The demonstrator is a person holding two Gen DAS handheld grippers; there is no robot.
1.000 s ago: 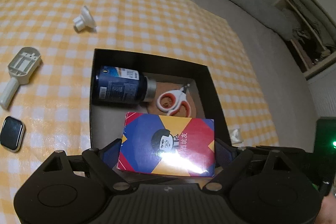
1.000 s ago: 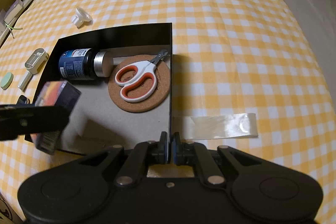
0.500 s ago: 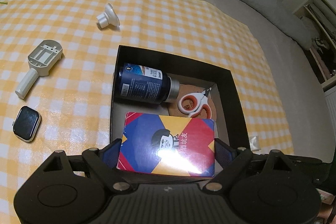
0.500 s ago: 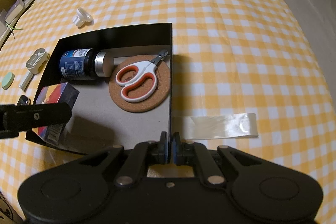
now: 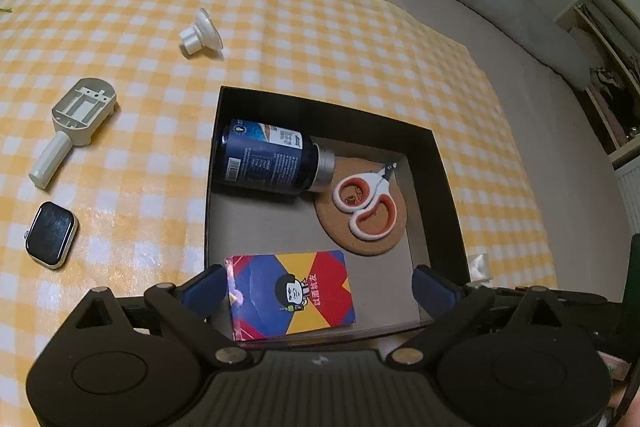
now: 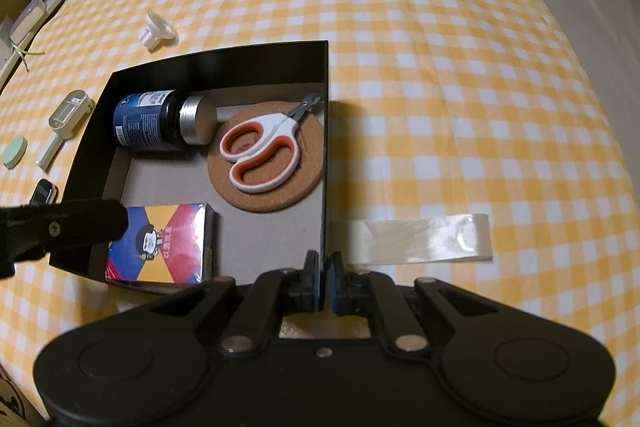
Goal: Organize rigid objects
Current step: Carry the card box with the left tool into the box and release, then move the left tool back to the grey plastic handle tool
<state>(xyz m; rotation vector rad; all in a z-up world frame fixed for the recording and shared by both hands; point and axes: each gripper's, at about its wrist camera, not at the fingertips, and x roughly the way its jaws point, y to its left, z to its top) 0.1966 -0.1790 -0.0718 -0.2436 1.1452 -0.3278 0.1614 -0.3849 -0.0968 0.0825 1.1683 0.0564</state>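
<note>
A black box (image 5: 442,167) (image 6: 224,67) lies on the checked cloth. Inside it lie a dark blue bottle (image 5: 266,159) (image 6: 154,121), orange-white scissors (image 5: 366,201) (image 6: 260,151) on a cork coaster (image 5: 384,241) (image 6: 296,191), and a colourful card box (image 5: 290,293) (image 6: 160,247) flat at the near left corner. My left gripper (image 5: 318,287) is open above the card box, its jaws wide apart and clear of it. My right gripper (image 6: 324,277) is shut on the box's near right wall.
On the cloth left of the box lie a white funnel-shaped piece (image 5: 200,35) (image 6: 156,29), a beige handled tool (image 5: 74,123) (image 6: 64,123), a smartwatch (image 5: 50,235) (image 6: 44,191) and a green disc (image 6: 14,151). A clear tape strip (image 6: 420,237) lies right of the box.
My left gripper opened and let go of the card box, which now lies flat on the box floor. The gripper drew back and up. The right gripper stayed put.
</note>
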